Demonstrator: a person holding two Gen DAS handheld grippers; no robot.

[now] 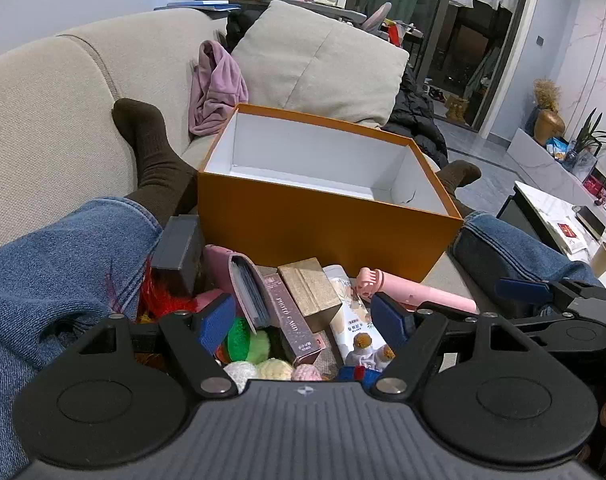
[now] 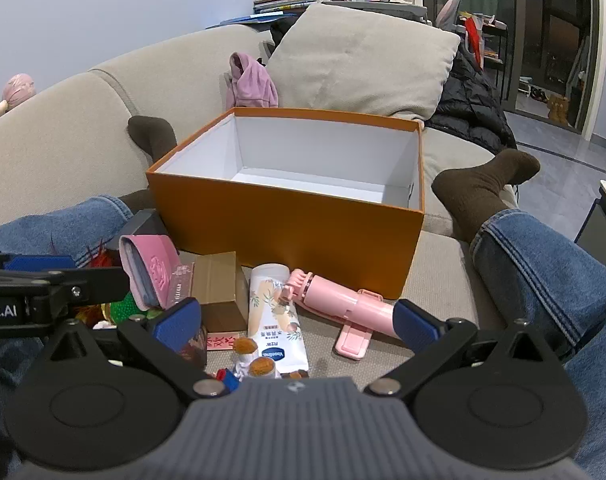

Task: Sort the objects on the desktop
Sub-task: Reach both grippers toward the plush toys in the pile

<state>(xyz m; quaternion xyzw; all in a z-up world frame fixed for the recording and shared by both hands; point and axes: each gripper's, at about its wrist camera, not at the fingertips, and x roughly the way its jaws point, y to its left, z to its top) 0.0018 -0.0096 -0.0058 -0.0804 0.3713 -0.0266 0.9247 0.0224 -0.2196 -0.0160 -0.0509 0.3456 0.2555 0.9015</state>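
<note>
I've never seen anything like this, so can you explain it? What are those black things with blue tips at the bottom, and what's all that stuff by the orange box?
Those are two hand-held grabbers, each with a camera looking along its two fingers. One picture comes from the left gripper, the other from the right gripper. A person sits on a sofa with legs apart, holding one in each hand. Both are wide open and hold nothing. Between the legs stands an empty orange box. In front of it lie a pink hand fan, a white tube, a gold box, a pink wallet and some woolly balls, waiting to be sorted.

Crocheted balls half hidden behind the left tool's body.
</note>
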